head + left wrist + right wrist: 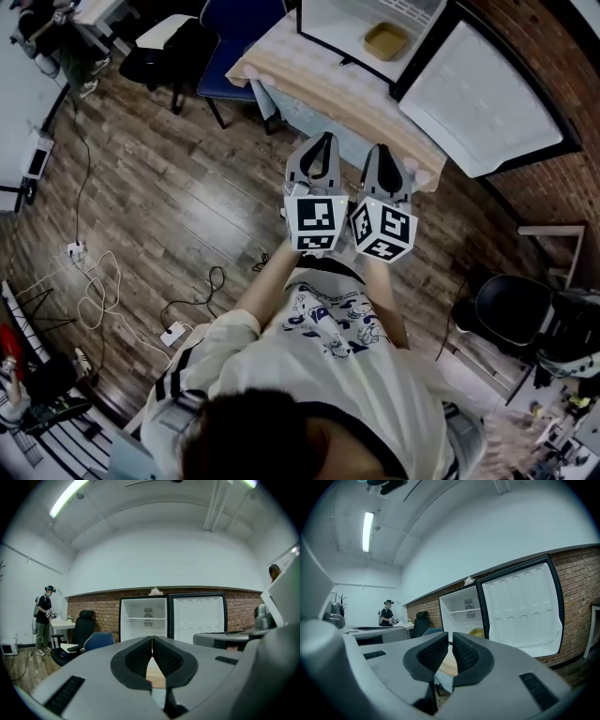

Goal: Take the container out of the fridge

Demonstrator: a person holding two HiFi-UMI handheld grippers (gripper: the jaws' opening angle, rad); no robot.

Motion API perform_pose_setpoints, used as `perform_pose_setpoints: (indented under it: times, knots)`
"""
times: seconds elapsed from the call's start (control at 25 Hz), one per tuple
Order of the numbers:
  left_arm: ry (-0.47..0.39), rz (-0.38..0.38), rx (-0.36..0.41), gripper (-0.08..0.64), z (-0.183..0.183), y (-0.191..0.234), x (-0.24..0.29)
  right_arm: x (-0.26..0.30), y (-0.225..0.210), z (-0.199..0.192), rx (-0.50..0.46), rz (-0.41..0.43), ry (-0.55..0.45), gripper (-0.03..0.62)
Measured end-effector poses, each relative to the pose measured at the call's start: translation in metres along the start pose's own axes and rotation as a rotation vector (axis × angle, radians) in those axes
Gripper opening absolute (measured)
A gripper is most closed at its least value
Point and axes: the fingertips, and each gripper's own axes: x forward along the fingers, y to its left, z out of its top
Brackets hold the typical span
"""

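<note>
Holding left gripper [322, 150] and right gripper [384, 159] closed and empty, side by side, facing open fridge [323, 28], probably staged for yellow container [386, 40].

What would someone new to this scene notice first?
The open white fridge stands at the top of the head view, its door swung right, a shallow tan container inside. Nearer, the left gripper and right gripper point toward it side by side, before a cloth-covered table.
</note>
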Motion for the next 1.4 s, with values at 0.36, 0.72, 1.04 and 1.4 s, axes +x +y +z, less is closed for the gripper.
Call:
perform_pose_setpoints:
  times: [0.36,0.72,1.04,1.4]
  knots:
    - [0.022,-0.007,-0.007,0.02,-0.002,-0.002,0.044,0.036,-0.023,0.003,0.014,-0.011,0.014,0.049]
    - [0.027,-0.03,-0.015,0.02,-0.002,-0.001,0.096,0.078,-0.048,0.004,0.022,-0.046,0.024,0.049]
    - [0.041,-0.061,-0.017,0.02,-0.006,0.014,0.155,0.133,-0.061,0.004,0.035,-0.079,0.031,0.049]
    - [0.051,-0.1,-0.021,0.02,0.002,0.031,0.23,0.198,-0.076,0.014,0.046,-0.117,0.034,0.049]
